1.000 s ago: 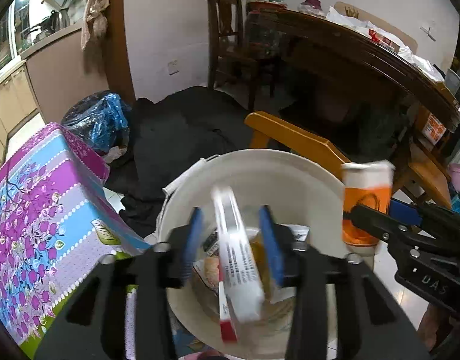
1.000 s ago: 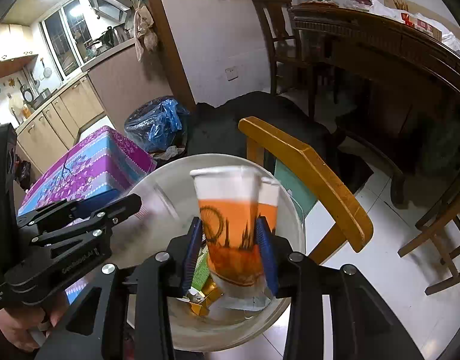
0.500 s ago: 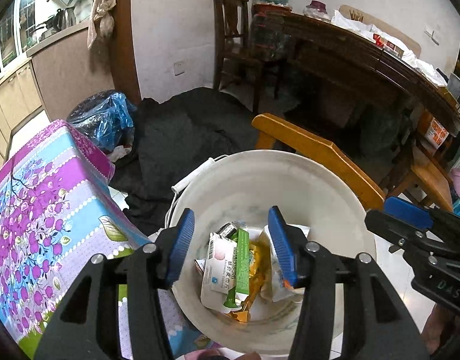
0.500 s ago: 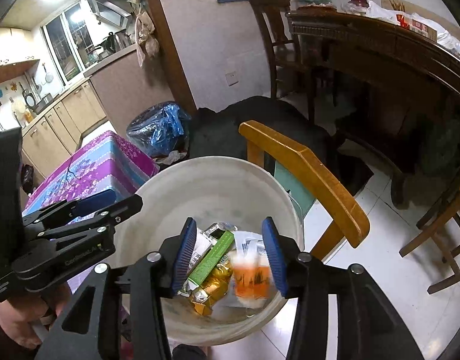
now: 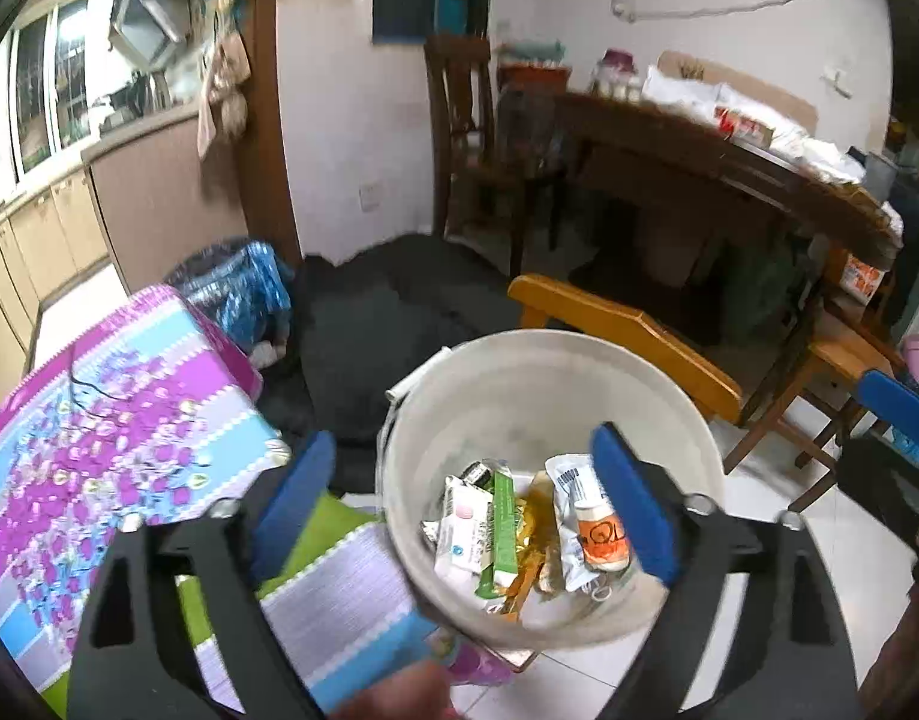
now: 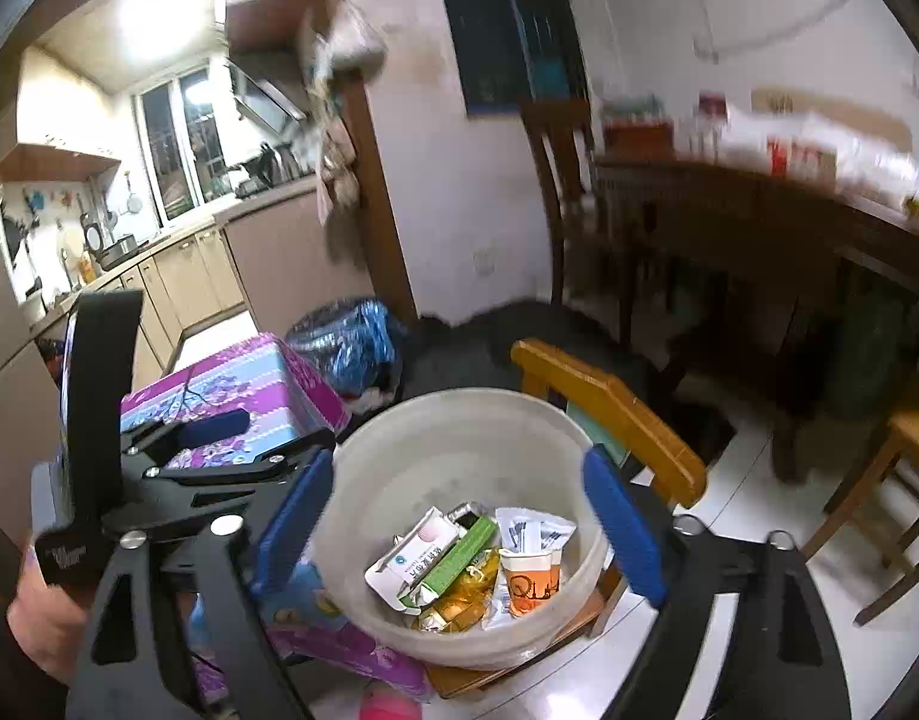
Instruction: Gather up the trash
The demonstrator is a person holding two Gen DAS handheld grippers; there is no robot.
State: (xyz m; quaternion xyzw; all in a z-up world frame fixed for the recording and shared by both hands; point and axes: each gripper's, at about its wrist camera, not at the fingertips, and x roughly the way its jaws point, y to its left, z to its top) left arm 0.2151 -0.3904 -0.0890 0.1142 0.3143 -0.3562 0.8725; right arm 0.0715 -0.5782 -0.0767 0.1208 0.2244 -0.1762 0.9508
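Both grippers have just opened wide, empty: the orange cup (image 5: 601,534) and white packet (image 5: 459,531) now lie in the bucket (image 5: 459,396). Left gripper (image 5: 465,498) and right gripper (image 6: 459,516) hover clear above its rim, table (image 5: 117,408) left, chair (image 5: 627,330) beyond.

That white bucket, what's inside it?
The white bucket holds wrappers and boxes: an orange paper cup, a green carton, a white box, a gold wrapper and a white packet. Anything beneath that pile is covered.
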